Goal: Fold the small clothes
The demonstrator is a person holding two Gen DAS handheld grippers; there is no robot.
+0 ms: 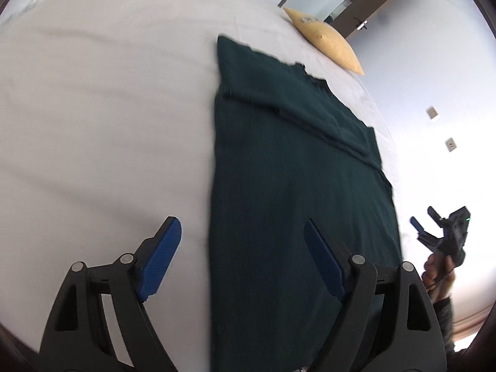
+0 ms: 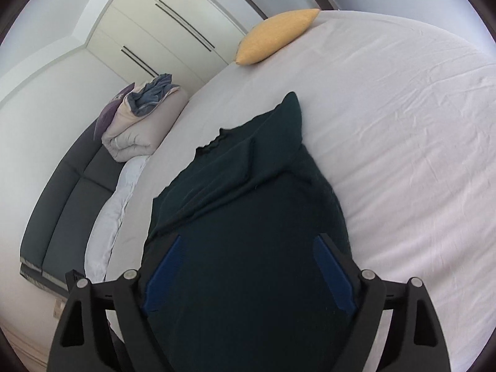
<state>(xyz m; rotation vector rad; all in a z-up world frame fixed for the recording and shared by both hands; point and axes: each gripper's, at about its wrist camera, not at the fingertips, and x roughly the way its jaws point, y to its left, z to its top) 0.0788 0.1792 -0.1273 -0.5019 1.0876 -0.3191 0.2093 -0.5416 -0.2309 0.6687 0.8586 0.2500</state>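
Observation:
A dark green knitted top (image 1: 294, 170) lies flat on the white bed (image 1: 108, 108), its sides folded inward into a long strip. My left gripper (image 1: 241, 232) is open above the garment's near left edge, holding nothing. The right gripper (image 1: 426, 220) shows at the right edge of the left wrist view, held in a hand, jaws apart. In the right wrist view the top (image 2: 248, 217) fills the lower middle, and my right gripper (image 2: 248, 248) is open above its near end, empty.
A yellow pillow (image 1: 328, 42) lies at the bed's far edge beyond the top; it also shows in the right wrist view (image 2: 276, 35). A folded duvet pile (image 2: 139, 121) sits on a dark bench (image 2: 62, 214) left of the bed. Wardrobe doors (image 2: 173, 21) stand behind.

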